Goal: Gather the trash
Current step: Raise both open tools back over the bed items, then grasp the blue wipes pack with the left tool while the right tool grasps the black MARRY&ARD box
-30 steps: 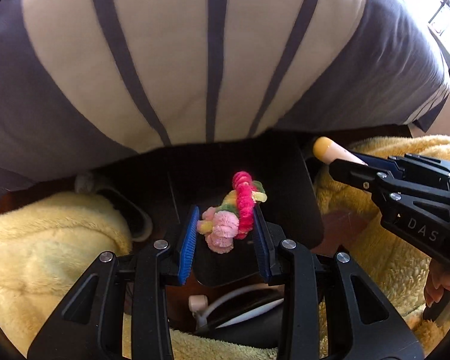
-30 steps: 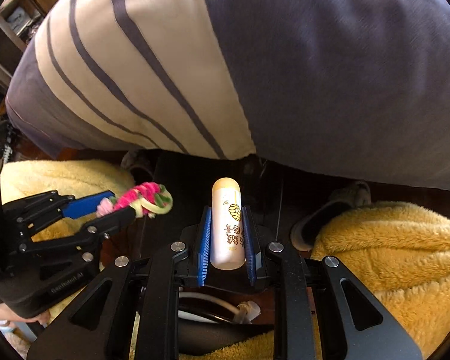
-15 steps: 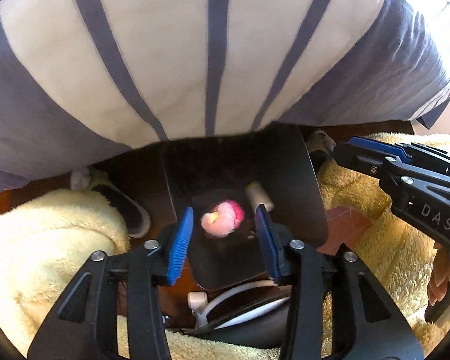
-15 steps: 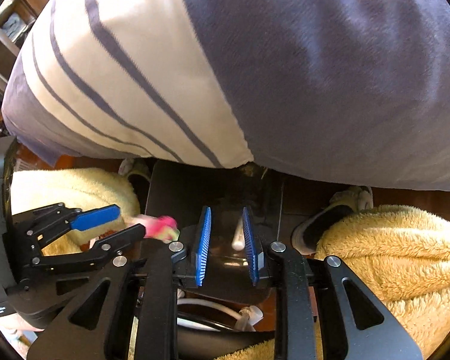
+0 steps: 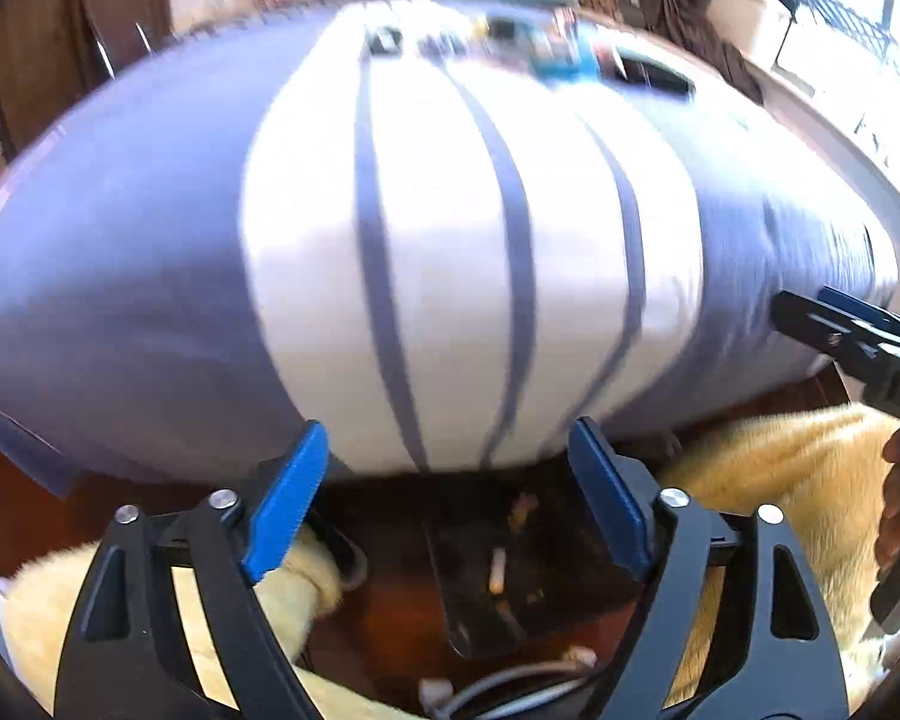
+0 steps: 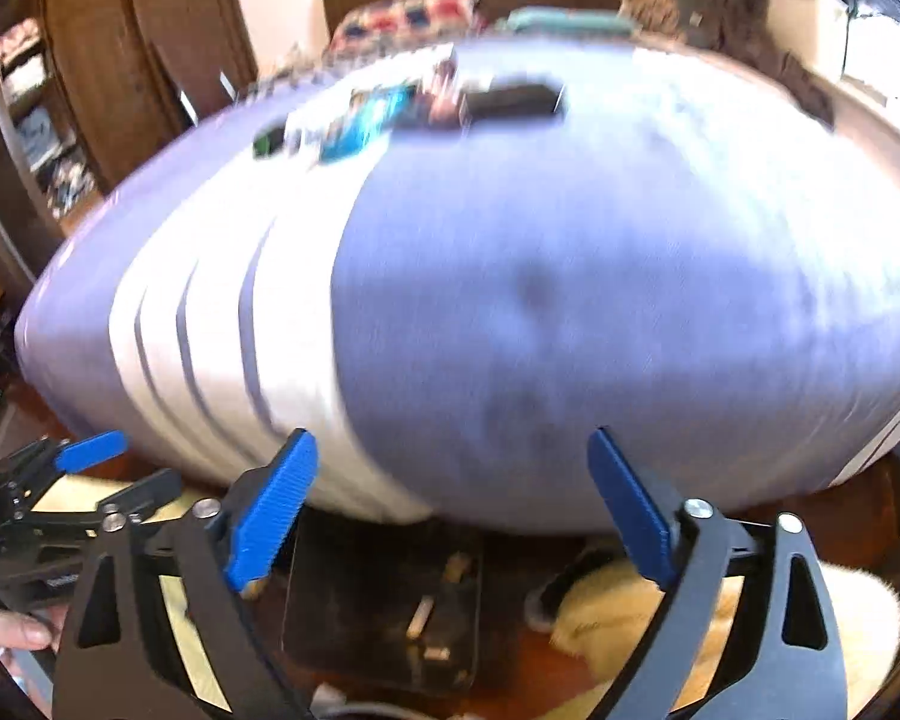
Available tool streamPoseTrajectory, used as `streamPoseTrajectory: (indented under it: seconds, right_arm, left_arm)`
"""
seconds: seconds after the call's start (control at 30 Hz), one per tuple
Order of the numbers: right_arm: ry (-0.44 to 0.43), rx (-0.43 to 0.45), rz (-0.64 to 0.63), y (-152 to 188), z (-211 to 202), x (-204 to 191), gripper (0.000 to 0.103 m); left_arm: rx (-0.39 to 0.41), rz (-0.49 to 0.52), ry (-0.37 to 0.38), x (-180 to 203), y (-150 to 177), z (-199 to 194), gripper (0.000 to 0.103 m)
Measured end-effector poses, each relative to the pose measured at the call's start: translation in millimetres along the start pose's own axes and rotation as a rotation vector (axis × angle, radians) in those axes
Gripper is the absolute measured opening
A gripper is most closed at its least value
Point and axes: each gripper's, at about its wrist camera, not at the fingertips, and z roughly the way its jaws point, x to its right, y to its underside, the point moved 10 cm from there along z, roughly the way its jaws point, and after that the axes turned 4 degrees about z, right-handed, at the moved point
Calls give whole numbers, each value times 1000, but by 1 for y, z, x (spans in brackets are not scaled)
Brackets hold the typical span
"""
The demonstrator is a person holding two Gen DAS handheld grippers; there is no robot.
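Note:
A black bin stands on the floor below the table's edge. In it lie a pale tube and small blurred bits of trash. My left gripper hangs high above the bin, its jaws opening wide with nothing between them. My right gripper is beside it at the same height, its jaws also opening and empty. Each shows in the other's view: the right gripper at the right edge, the left gripper at the lower left.
A table under a purple cloth with white stripes fills the view ahead. Blurred small items lie at its far side. Yellow fleece flanks the bin. White cables lie below.
The pink pipe-cleaner piece left the left jaws and the pale tube left the right jaws; both dropped into the bin. Both grippers opened wide and rose, tilting up toward the table.

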Motion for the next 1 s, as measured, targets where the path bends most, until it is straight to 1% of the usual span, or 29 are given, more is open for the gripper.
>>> streamPoseTrajectory:
  seconds: [0.1,0.2,0.3,0.33,0.4,0.53,0.6,0.7,0.83,0.9,1.0]
  right_arm:
    - [34,62,-6,-30,-10,10,95]
    - [67,101,-5,-56,-9,19,96]
    - [93,122,2,-83,-1,30,96]
    - [96,124,5,-89,0,32,96]
    - [97,132,18,-105,7,37,96]
    - [108,145,24,-137,25,41,96]
    - [116,140,14,-148,36,40,96]
    - [121,108,-18,-156,55,33,96]
    - [128,70,-58,-160,77,28,96]
    - [140,63,-62,-163,86,30,96]
    - [124,50,-48,-167,96,32,96]
  left_arm:
    - [61,-1,-24,-9,-31,-14,84]
    - [91,4,-14,-9,-55,-19,84]
    - [117,29,-11,-3,-79,-15,84]
    - [123,39,-4,2,-90,-12,84]
    - [130,48,7,8,-99,-5,84]
    - [141,52,33,25,-132,13,84]
    - [147,53,40,31,-148,23,84]
    - [150,54,43,36,-168,35,84]
    - [139,55,52,41,-184,52,84]
    - [134,53,58,41,-187,58,84]
    - [130,50,65,43,-193,67,83]
